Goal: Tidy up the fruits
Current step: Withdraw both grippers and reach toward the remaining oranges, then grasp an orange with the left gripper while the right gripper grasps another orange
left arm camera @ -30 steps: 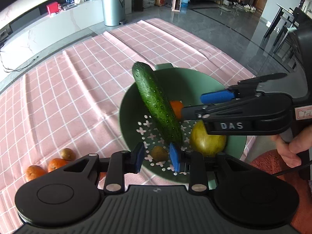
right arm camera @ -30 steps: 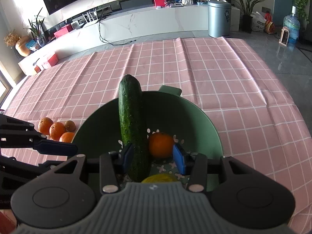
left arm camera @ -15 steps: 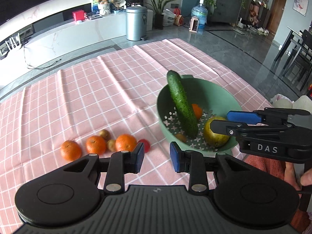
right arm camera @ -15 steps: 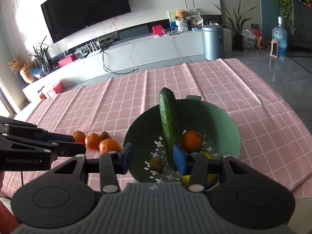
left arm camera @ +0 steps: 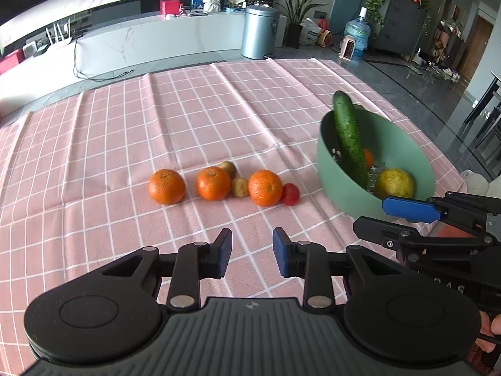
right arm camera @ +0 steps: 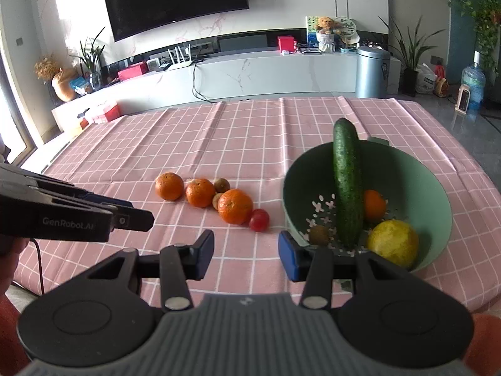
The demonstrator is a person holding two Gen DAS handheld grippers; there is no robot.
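STEP: collect loose fruit | LEFT gripper: jaws parted, empty | RIGHT gripper: parted, empty | FRUIT: nearest orange and tomato just left of green bowl | METHOD: centre jaws over orange, descend vertically, avoid nudging tomato.

My black left gripper and my black right gripper both point down, blue-padded jaws apart, holding nothing.

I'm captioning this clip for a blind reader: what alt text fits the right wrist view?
A green colander on a pink checked tablecloth holds a cucumber, an orange and a yellow fruit. Three oranges lie left of it; the right gripper is open, empty.
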